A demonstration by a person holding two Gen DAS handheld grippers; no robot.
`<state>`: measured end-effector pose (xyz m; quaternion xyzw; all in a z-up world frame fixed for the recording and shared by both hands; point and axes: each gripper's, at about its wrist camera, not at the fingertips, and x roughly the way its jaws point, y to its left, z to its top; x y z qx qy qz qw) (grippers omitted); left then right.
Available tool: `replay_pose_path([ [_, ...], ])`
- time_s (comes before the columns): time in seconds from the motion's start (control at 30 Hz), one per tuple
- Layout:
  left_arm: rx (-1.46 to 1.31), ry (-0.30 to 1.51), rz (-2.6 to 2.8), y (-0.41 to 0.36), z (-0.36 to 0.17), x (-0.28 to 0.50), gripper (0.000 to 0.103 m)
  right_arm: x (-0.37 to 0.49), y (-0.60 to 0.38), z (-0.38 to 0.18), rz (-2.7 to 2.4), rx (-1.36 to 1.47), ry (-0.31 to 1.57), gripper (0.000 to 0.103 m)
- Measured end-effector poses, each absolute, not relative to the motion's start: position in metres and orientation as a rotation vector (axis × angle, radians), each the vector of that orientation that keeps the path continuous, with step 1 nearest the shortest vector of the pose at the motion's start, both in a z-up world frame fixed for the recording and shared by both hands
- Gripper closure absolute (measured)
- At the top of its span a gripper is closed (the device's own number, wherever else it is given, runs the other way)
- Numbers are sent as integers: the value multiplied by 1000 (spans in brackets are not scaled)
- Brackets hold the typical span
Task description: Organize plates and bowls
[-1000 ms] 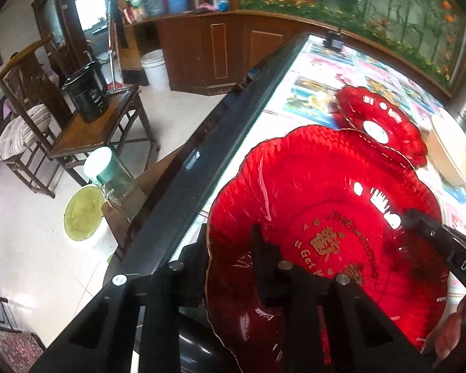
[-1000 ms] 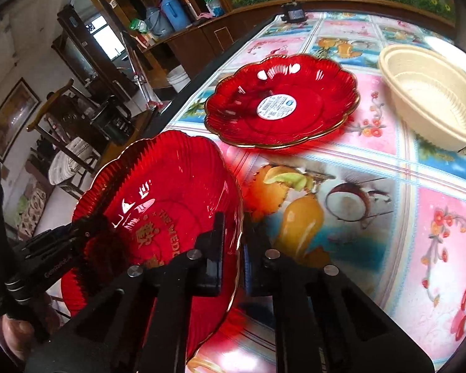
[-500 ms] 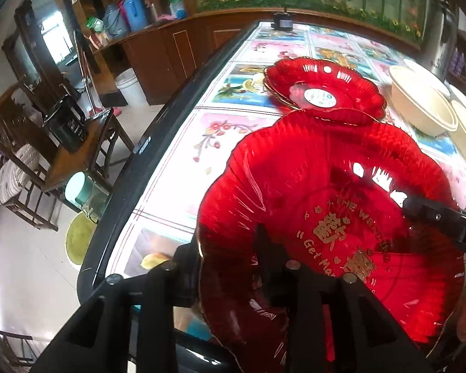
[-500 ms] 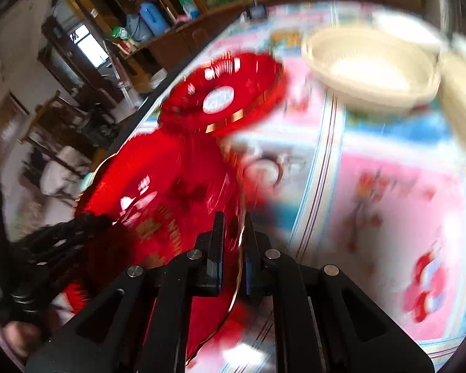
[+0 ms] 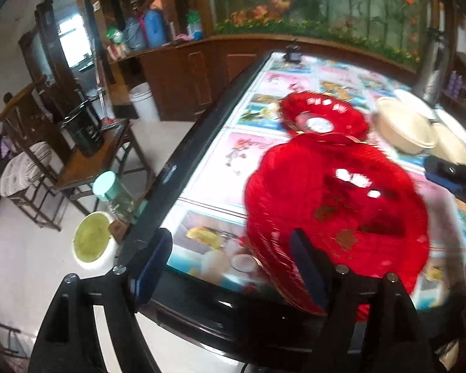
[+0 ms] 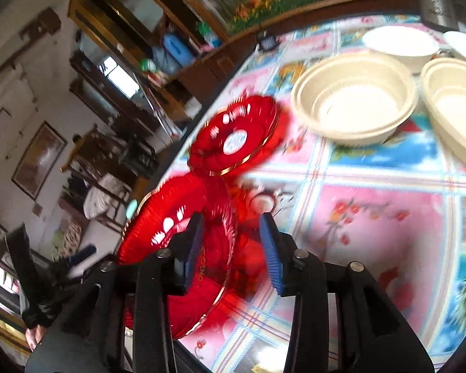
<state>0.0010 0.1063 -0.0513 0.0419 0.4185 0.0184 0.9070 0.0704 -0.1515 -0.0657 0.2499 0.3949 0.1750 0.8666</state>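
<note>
A large red scalloped plate with gold lettering (image 5: 341, 205) lies near the table's front edge, also in the right wrist view (image 6: 171, 248). A second red plate with a white sticker (image 5: 321, 118) lies just beyond it, also in the right wrist view (image 6: 236, 140). My left gripper (image 5: 230, 258) is open, its right finger at the big plate's near rim. My right gripper (image 6: 231, 245) is open, its jaws on either side of the big plate's rim. Both views are blurred.
Several cream bowls (image 6: 354, 99) and a white one (image 6: 400, 45) stand at the far right of the patterned table (image 6: 372, 217). The table's dark left edge (image 5: 183, 155) drops to the floor, where a side table, chair and bottle (image 5: 115, 192) stand.
Both grippers have opened and let go of the big red plate. It has come down from a lifted position towards the table, near the second plate.
</note>
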Motion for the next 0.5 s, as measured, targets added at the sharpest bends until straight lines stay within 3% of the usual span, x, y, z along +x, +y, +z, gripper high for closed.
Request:
replay_pose_path([
  [0.23,43,802,60,116,-41,1,25,64,-169,-73,200,509,887,65],
  [0.5,-8,832,142,148,-49,7,25,54,-123,-74,135,338,909,65],
])
